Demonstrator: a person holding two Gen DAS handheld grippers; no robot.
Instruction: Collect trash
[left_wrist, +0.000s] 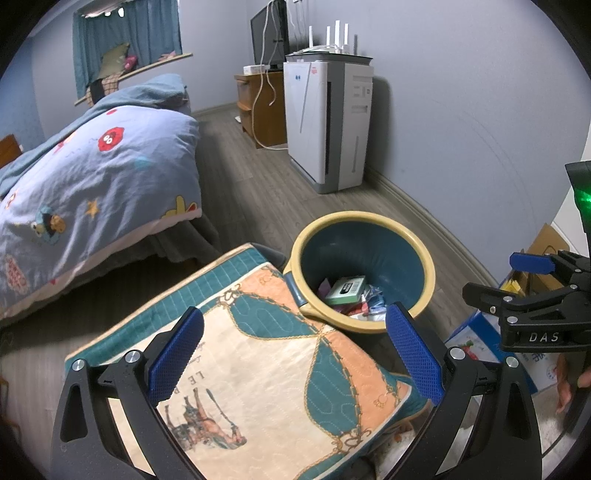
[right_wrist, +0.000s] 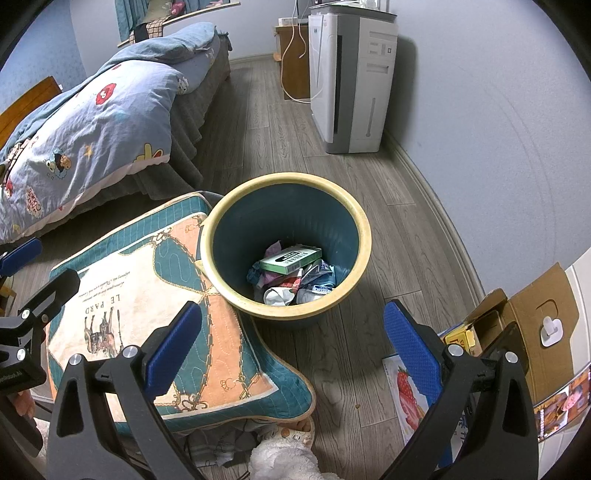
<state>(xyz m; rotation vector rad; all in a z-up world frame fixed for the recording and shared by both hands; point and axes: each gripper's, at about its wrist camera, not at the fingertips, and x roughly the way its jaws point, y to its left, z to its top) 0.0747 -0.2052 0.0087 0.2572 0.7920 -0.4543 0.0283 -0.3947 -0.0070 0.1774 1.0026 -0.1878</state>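
A round trash bin (right_wrist: 364, 236) with a yellow rim and teal inside stands on the wood floor; it also shows in the left wrist view (left_wrist: 424, 254). Inside lie a green box (right_wrist: 290, 260) and crumpled wrappers (right_wrist: 295, 288); the box shows in the left wrist view (left_wrist: 345, 290) too. My left gripper (left_wrist: 295, 354) is open and empty above a patterned cushion (left_wrist: 258, 369), short of the bin. My right gripper (right_wrist: 291, 350) is open and empty, above the floor in front of the bin. The right gripper also appears at the right edge of the left wrist view (left_wrist: 532, 280).
The cushion (right_wrist: 147, 295) touches the bin's left side. A bed with a blue quilt (right_wrist: 92, 122) is at the left. A white air purifier (right_wrist: 351, 81) stands by the wall. An open cardboard box (right_wrist: 517, 317) and a strawberry carton (right_wrist: 406, 391) lie at right.
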